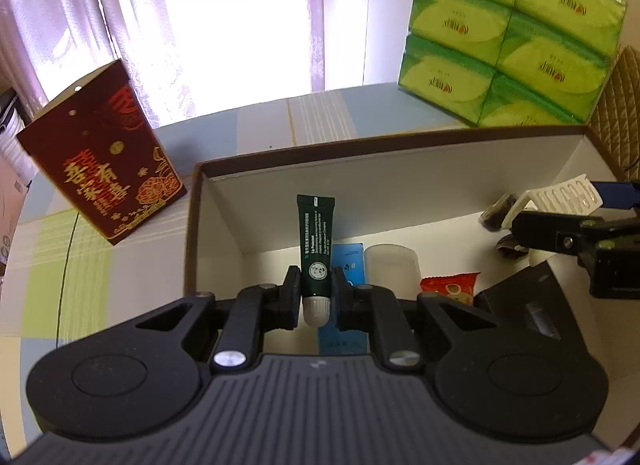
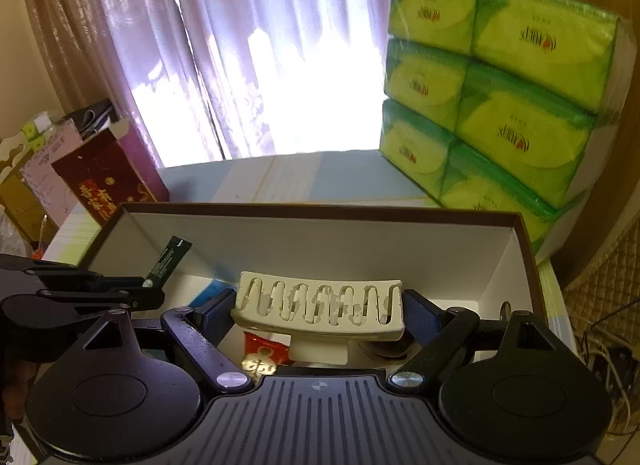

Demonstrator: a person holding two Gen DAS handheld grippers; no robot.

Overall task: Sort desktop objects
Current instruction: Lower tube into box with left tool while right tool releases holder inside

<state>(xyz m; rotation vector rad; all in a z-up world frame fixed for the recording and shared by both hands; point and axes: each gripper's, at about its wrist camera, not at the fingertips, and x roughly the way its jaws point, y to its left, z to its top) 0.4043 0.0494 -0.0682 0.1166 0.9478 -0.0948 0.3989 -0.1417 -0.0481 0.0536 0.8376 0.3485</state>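
Observation:
My left gripper (image 1: 316, 289) is shut on a dark green tube (image 1: 314, 241) with a white cap, held over the brown box (image 1: 360, 143) with a white inside. The tube also shows in the right wrist view (image 2: 166, 261), gripped by the left gripper (image 2: 148, 289). My right gripper (image 2: 318, 313) is shut on a cream hair claw clip (image 2: 320, 307), held over the same box (image 2: 320, 211). In the left wrist view the clip (image 1: 560, 197) and right gripper (image 1: 532, 221) are at the right.
Inside the box lie a blue packet (image 1: 348, 265), a translucent white cup (image 1: 392, 265), a red snack wrapper (image 1: 450, 285) and a black item (image 1: 520, 305). A dark red gift box (image 1: 100, 157) stands left of it. Green tissue packs (image 1: 512, 33) stand behind right.

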